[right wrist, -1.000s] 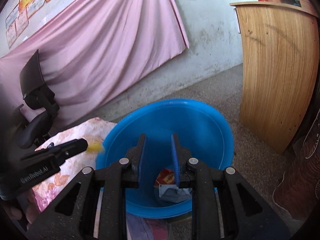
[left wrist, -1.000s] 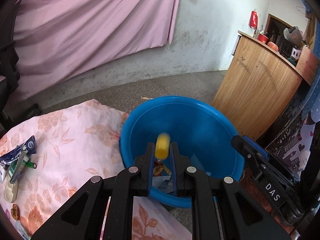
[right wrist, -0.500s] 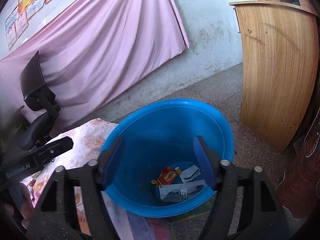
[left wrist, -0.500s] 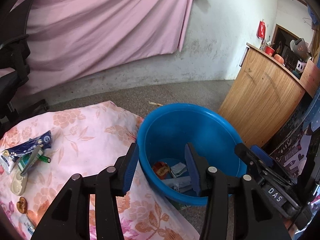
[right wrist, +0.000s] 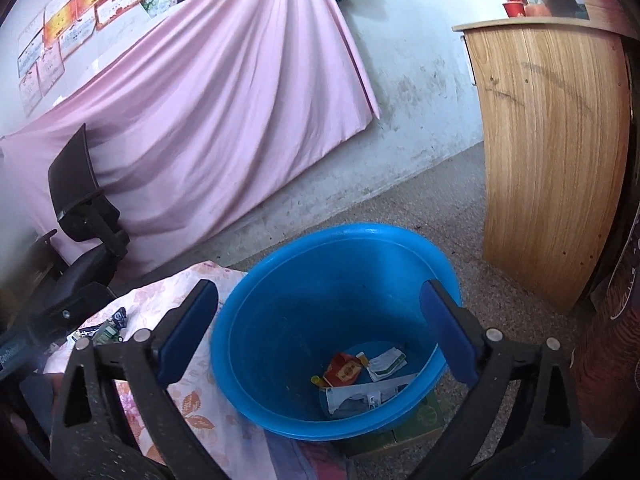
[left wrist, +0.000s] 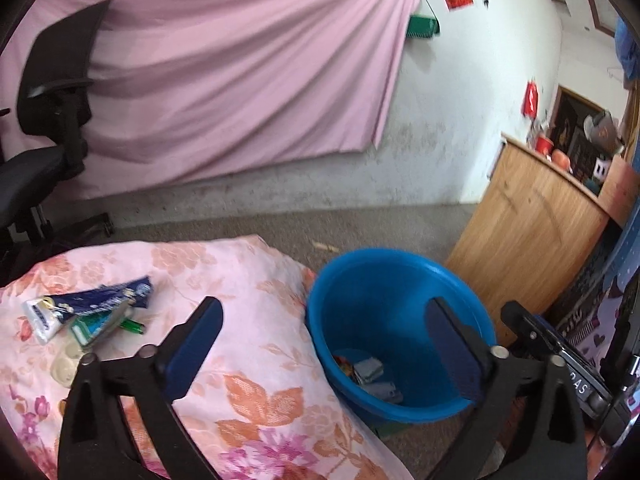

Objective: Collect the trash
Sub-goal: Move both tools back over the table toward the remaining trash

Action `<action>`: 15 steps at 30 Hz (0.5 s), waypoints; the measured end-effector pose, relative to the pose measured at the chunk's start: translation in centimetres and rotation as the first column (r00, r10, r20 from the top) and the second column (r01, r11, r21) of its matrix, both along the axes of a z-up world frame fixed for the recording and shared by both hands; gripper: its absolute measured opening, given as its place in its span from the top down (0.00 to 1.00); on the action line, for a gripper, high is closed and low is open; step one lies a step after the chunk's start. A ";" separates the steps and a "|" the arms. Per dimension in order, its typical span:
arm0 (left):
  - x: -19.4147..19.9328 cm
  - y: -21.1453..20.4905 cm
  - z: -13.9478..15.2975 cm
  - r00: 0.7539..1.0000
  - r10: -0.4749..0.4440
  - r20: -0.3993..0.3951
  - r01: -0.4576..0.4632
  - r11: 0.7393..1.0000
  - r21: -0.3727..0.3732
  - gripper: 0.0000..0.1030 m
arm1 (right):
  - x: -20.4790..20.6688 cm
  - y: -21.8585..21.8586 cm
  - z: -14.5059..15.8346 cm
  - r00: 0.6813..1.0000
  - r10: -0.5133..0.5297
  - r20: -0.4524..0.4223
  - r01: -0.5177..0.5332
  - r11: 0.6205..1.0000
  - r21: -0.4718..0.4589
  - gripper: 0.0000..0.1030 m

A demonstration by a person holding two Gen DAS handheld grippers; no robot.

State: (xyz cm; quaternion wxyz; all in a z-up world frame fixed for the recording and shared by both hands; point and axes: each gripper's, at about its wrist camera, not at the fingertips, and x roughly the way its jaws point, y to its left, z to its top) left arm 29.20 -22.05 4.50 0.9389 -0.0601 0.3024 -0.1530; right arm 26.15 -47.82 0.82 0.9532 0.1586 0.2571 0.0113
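Floral cloth [left wrist: 256, 280] covers the table beside the blue basin [right wrist: 280, 292], set on the floor presumably to catch drops. Wrappers [left wrist: 88, 312] lie left of the basin; some trash [right wrist: 360, 372] sits inside. Left gripper [left wrist: 324, 344] and right gripper [right wrist: 320, 328] hover wide, empty.

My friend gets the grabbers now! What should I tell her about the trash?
Left gripper: open, empty, over the edge of the floral cloth.
Right gripper: open, empty, above the blue basin.
Done: a red wrapper, a white packet and other scraps lie in the basin.
Left: the blue-and-white toothpaste tube, green packet, green lighter and a pale round piece on the cloth.
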 end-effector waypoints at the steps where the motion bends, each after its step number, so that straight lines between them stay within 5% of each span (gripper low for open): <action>1: -0.1 0.4 0.1 1.000 0.004 0.009 -0.004 1.000 -0.006 0.03 | -0.1 0.1 0.1 1.000 0.001 0.006 -0.001 1.000 -0.002 0.00; 15: -2.9 4.4 2.0 0.986 0.095 0.135 -0.094 0.995 -0.015 0.03 | -1.9 3.4 3.3 0.987 0.067 0.148 -0.057 0.996 -0.076 0.00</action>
